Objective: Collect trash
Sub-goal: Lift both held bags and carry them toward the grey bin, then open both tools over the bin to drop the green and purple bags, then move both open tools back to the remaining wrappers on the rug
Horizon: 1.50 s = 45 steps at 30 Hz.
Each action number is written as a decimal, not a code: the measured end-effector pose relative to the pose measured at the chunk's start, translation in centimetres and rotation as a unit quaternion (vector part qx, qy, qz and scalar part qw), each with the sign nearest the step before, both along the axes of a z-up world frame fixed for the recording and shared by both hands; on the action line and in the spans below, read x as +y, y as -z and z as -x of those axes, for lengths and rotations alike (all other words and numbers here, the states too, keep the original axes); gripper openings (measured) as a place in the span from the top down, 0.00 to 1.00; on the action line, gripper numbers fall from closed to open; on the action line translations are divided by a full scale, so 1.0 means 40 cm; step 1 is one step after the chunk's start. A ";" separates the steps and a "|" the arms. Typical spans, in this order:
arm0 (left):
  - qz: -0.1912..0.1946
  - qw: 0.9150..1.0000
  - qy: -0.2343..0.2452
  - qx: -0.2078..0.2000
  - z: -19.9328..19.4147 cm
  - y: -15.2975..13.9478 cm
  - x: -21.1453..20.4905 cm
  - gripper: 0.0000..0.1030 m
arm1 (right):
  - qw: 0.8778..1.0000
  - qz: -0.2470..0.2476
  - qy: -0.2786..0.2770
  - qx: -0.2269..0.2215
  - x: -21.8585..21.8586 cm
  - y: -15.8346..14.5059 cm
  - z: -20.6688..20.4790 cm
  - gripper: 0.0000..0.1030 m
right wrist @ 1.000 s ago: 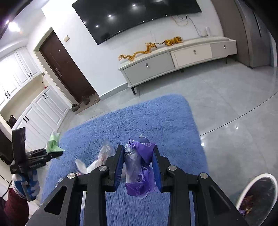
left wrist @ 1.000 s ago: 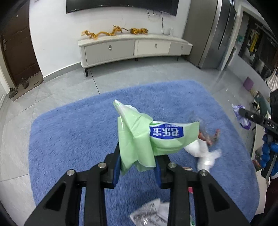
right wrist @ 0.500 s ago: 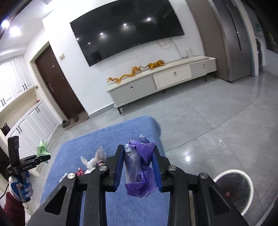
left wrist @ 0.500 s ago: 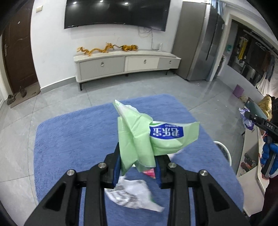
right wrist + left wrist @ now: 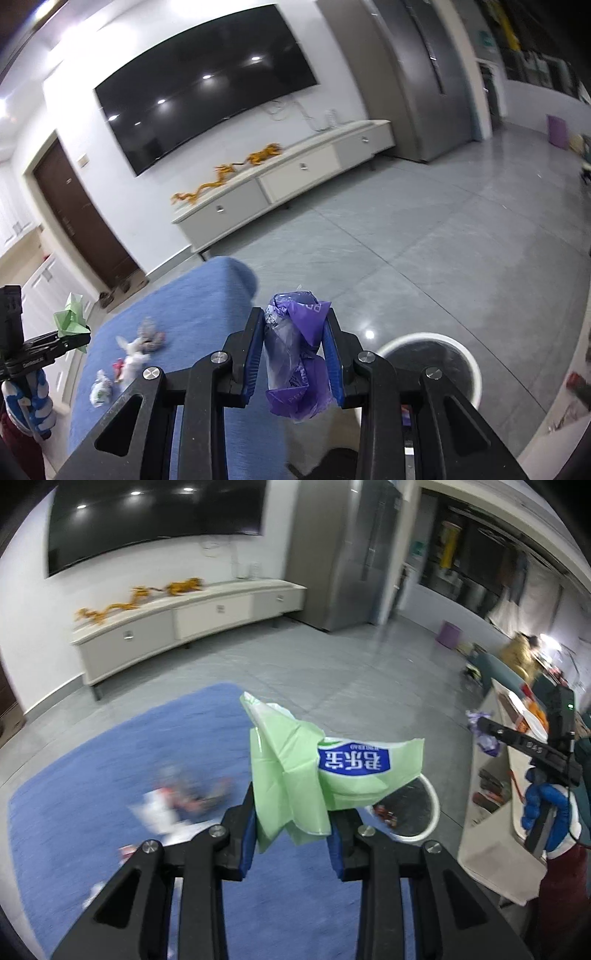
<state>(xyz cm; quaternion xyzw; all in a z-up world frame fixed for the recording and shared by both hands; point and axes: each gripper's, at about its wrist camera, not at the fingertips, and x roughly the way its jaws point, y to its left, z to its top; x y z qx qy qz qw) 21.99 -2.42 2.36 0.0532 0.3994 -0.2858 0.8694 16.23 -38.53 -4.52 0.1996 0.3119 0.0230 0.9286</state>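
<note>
Trash here is several pieces: some on the blue rug (image 5: 110,775), two clamped in the grippers. The rug is the largest thing in view, spread over the grey tiled floor (image 5: 424,229), with a white-rimmed bin (image 5: 432,365) standing on the tiles just off its edge. In the right wrist view the bin sits low right, beside the gripper's arm, its dark inside blurred; in the left wrist view the same bin (image 5: 432,805) shows partly behind the green wrapper, with something reddish inside it.

Behind, a long low cabinet (image 5: 288,184) runs along the white wall under a dark television (image 5: 207,107), and a line of golden dragon figures (image 5: 225,181) lies on the cabinet top. A tall grey refrigerator (image 5: 417,74) stands to its right.

The left gripper (image 5: 291,834) is closed tight on a crumpled light green wrapper (image 5: 295,771) with a blue label; the wrapper rises above the blue pads and flares to the right. The right gripper (image 5: 295,350) is closed on a purple plastic wrapper (image 5: 295,354), squeezed between its blue pads and hanging a little below them.

Loose trash (image 5: 129,354) lies on the rug, a small scatter of white, grey and red scraps near its left side in the right wrist view; the same scatter (image 5: 177,801) is blurred in the left wrist view.

Each camera catches the other gripper at the frame edge, gripped by a blue and white gloved hand (image 5: 546,816)
</note>
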 end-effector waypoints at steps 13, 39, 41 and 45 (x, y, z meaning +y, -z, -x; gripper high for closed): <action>-0.035 0.989 0.121 0.078 -0.056 0.227 -0.516 0.71 | 0.991 -0.063 0.075 0.086 -0.233 0.263 -0.028 0.72; 0.024 0.984 0.100 0.148 -0.079 0.339 -0.660 0.40 | 0.983 -0.056 0.154 0.080 -0.343 0.271 0.057 0.50; 0.030 0.986 0.092 0.139 -0.072 0.315 -0.623 0.40 | 0.986 -0.042 0.143 0.074 -0.313 0.241 0.060 0.50; 0.039 0.990 0.073 0.118 -0.050 0.267 -0.542 0.40 | 0.991 -0.019 0.120 0.054 -0.254 0.171 0.066 0.50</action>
